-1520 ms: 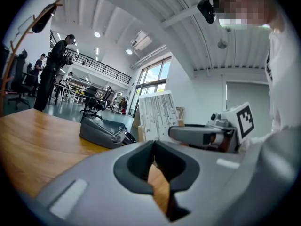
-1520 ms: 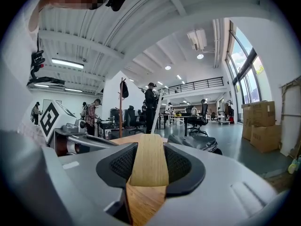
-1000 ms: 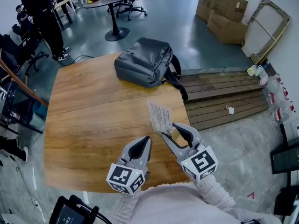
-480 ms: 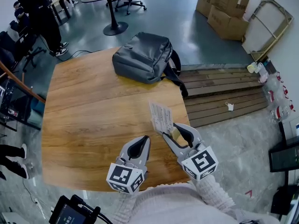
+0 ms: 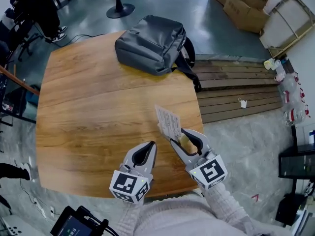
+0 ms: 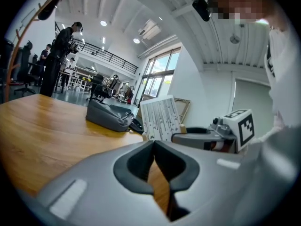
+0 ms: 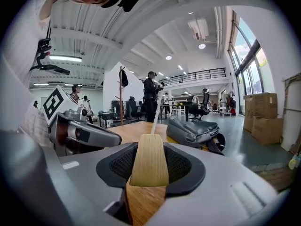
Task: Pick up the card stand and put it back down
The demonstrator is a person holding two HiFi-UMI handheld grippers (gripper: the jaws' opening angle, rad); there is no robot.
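Observation:
The card stand (image 5: 183, 141) is a small wooden block with an upright white printed card (image 5: 168, 123) slotted in it. My right gripper (image 5: 178, 137) is shut on the block, over the wooden table (image 5: 93, 107) near its right edge. In the right gripper view the block (image 7: 149, 161) fills the space between the jaws and the card (image 7: 155, 117) rises edge-on. Whether the block touches the table I cannot tell. My left gripper (image 5: 150, 145) sits just to the left, shut and empty. The left gripper view shows the card (image 6: 161, 119) and the right gripper (image 6: 200, 136) beyond the left gripper's closed tips (image 6: 154, 143).
A grey backpack (image 5: 152, 43) lies at the table's far edge, also in the right gripper view (image 7: 193, 131). Wooden boards (image 5: 236, 95) lie on the floor right of the table, cardboard boxes (image 5: 243, 6) beyond. A person (image 7: 151, 98) stands far off among office chairs.
Both grippers have sunk a little toward the table, the right one still holding the card stand. The head view has shifted, so the backpack sits higher in the picture.

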